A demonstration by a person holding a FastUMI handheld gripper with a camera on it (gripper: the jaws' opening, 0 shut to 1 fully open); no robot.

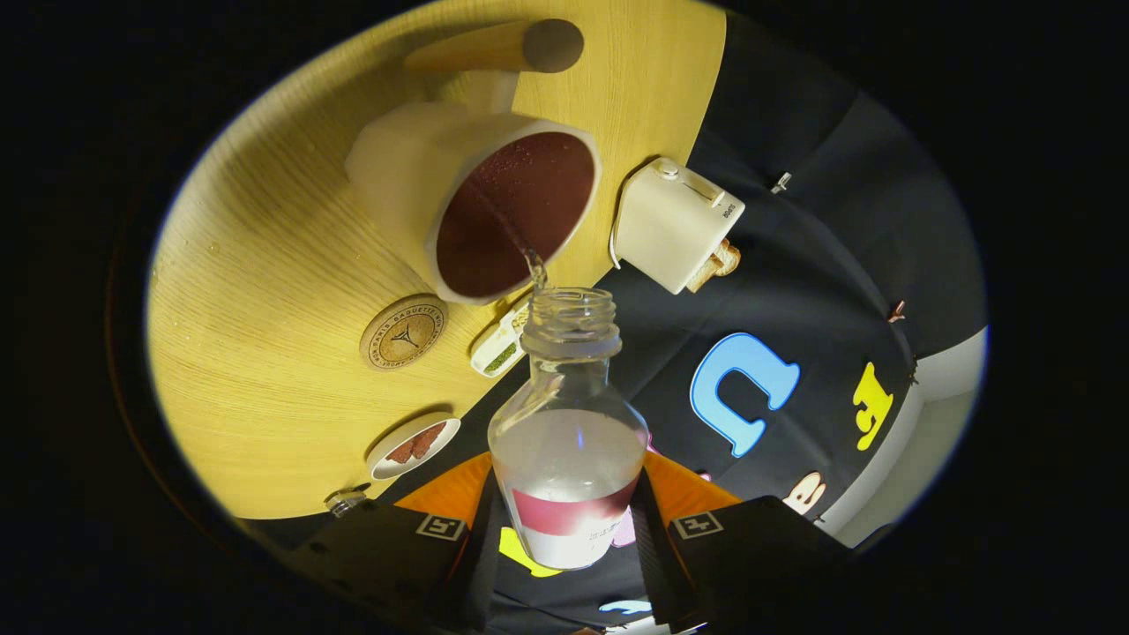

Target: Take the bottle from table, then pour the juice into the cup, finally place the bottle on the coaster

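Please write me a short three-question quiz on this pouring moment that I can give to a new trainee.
1. True or false: the bottle is clamped between the fingers of the gripper.
2. Where does the stream from the bottle's mouth land? A) on the round coaster B) in the white cup C) on the table
3. Fill in: the small dish with brown pieces lies nearer the fingers than the ____.

Key: 1 true; 2 B; 3 coaster.
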